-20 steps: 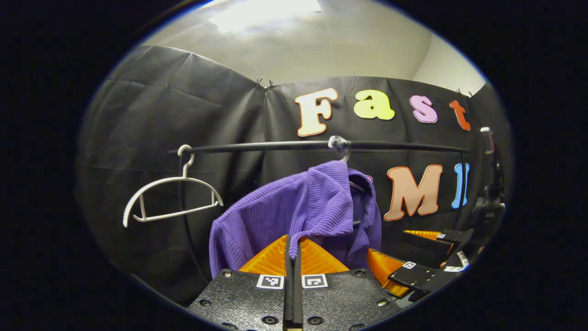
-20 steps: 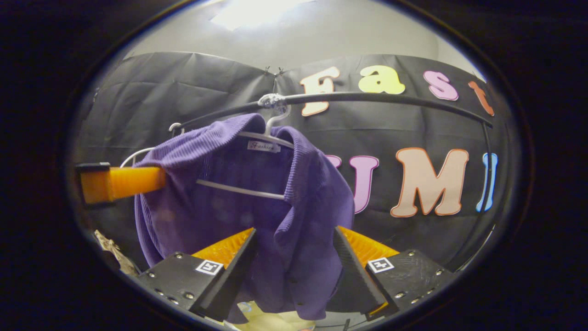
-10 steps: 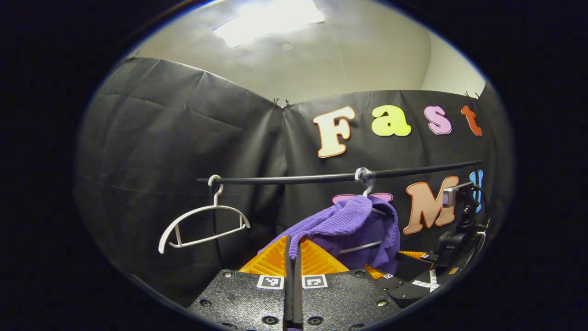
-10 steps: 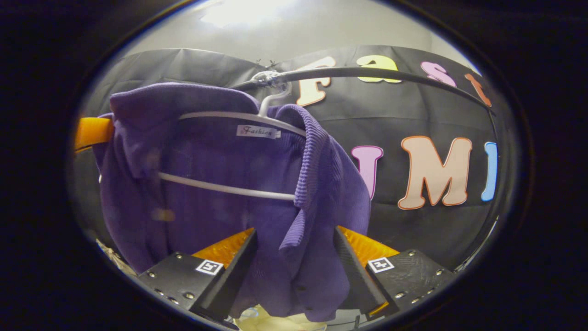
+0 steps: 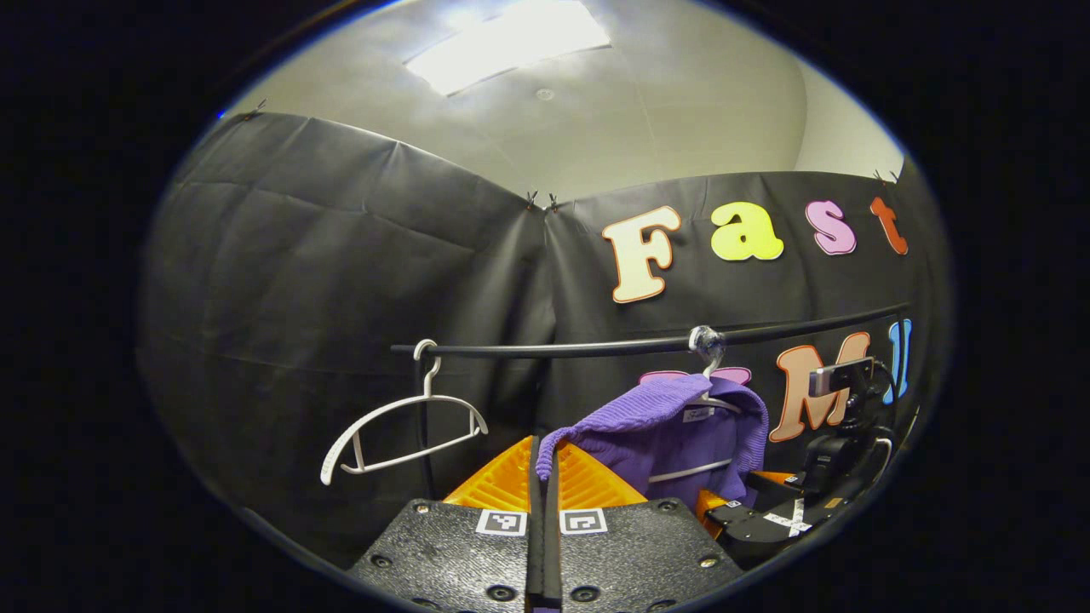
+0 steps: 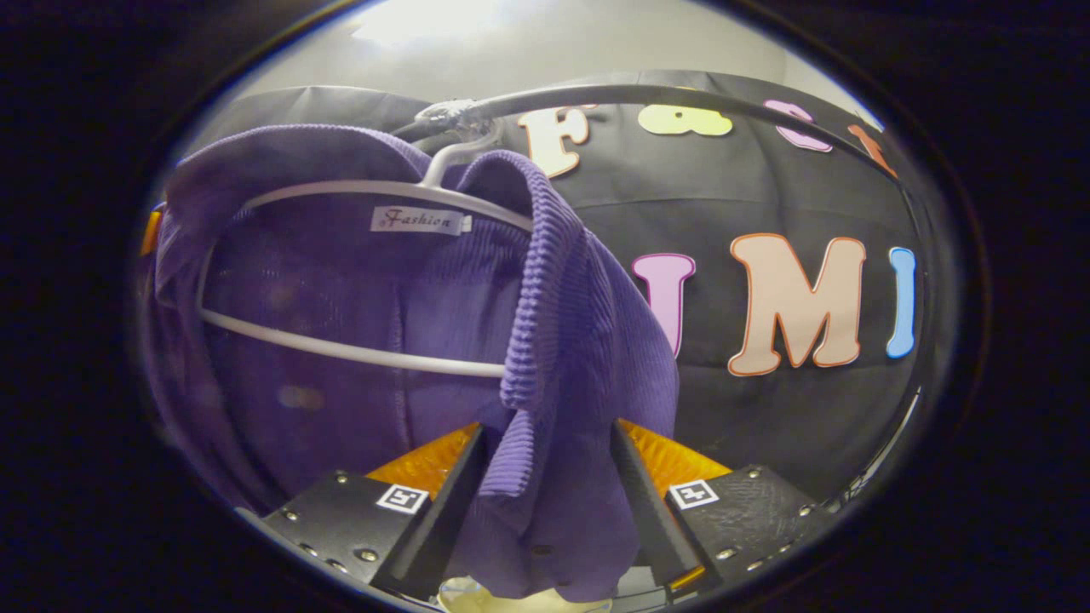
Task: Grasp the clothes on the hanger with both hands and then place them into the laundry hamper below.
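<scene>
Purple ribbed-knit top (image 6: 358,323) on white hanger (image 6: 341,345), hung from black rail (image 5: 596,347).
L gripper (image 5: 543,464) pinched closed on collar edge; R gripper (image 6: 549,477) jaws apart w/ front placket between. Garment hangs vertical; empty white hanger (image 5: 400,426) far left.

A black rail (image 5: 596,347) carries 2 white hangers (image 5: 400,430).

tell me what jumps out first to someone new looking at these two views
The purple top dominates the right gripper view, draped on a white hanger under the rail, its front edge hanging between the open fingers of the right claw. In the left gripper view the left claw is shut on the top's shoulder. To its left a bare hanger hangs tilted on the rail.
</scene>
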The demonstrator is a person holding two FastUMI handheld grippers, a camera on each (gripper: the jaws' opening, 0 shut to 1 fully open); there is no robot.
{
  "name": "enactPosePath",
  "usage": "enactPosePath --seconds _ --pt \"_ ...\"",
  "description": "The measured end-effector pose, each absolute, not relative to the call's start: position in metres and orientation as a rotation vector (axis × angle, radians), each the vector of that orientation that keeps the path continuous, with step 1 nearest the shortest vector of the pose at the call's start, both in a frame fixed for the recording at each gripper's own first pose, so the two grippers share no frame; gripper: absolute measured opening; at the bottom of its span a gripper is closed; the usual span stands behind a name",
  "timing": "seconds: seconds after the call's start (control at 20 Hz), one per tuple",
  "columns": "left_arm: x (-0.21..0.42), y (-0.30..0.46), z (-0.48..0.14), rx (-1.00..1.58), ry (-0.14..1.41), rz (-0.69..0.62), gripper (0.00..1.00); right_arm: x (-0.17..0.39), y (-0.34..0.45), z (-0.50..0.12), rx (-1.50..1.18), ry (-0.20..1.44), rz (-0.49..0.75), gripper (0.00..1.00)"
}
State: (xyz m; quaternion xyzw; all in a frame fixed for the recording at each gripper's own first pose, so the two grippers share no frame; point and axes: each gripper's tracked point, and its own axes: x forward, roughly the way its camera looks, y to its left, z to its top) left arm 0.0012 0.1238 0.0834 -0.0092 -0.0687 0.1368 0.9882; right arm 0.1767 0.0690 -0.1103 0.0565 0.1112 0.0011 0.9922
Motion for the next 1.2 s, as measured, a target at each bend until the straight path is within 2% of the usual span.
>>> enactPosePath --seconds 0.05,0.15,0.2,0.35,0.4,0.5,0.6,0.75,0.9,0.95,1.2 --pt "0.002 0.125 0.083 -0.018 -0.138 0.275 0.0 0.174 0.066 -0.11 0.11 0.228 -0.004 0.85" --pt "0.002 0.126 0.082 -0.022 -0.138 0.276 0.0 0.175 0.061 -0.11 0.103 0.226 -0.026 0.66" --pt "0.002 0.127 0.082 -0.025 -0.137 0.277 0.0 0.177 0.059 -0.111 0.096 0.225 -0.033 0.61" --pt "0.004 0.129 0.079 -0.034 -0.13 0.278 0.0 0.173 0.052 -0.103 0.082 0.229 -0.055 0.61" --pt "0.004 0.13 0.078 -0.035 -0.127 0.279 0.0 0.175 0.052 -0.112 0.084 0.231 -0.051 0.48" --pt "0.004 0.131 0.076 -0.038 -0.119 0.278 0.0 0.173 0.05 -0.112 0.078 0.24 -0.065 0.48" --pt "0.004 0.131 0.074 -0.038 -0.111 0.276 0.0 0.173 0.047 -0.116 0.083 0.251 -0.071 0.2" --pt "0.005 0.132 0.072 -0.035 -0.104 0.275 0.0 0.167 0.031 -0.122 0.066 0.287 -0.139 0.02" --pt "0.005 0.133 0.072 -0.03 -0.103 0.276 0.0 0.163 0.02 -0.113 0.104 0.278 -0.184 0.04" --pt "0.004 0.133 0.072 -0.027 -0.104 0.275 0.0 0.161 0.014 -0.11 0.095 0.27 -0.199 0.02" --pt "0.007 0.143 0.077 0.002 -0.115 0.292 0.0 0.16 -0.013 -0.09 0.002 0.205 -0.254 0.04"
